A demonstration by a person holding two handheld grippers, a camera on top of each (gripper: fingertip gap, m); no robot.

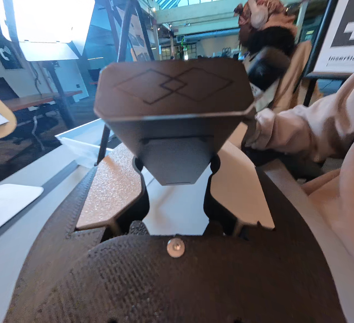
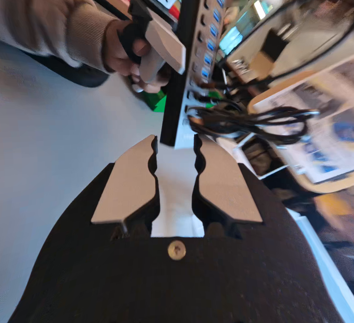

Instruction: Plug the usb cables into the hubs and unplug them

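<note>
Above the white table, the left gripper clamped the hub steadily, while the right gripper, its jaws narrowly parted and empty, needed squaring to the plugged cables.

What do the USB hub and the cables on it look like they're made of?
USB hub: the pale face with blue ports looks like matte metal or painted plastic, the dark side rail like black plastic; blur leaves it open. Cables: thin, black, slightly glossy loops, probably rubber or PVC jackets. The left tool is clamped on the hub; the right tool is open just short of its end.
</note>
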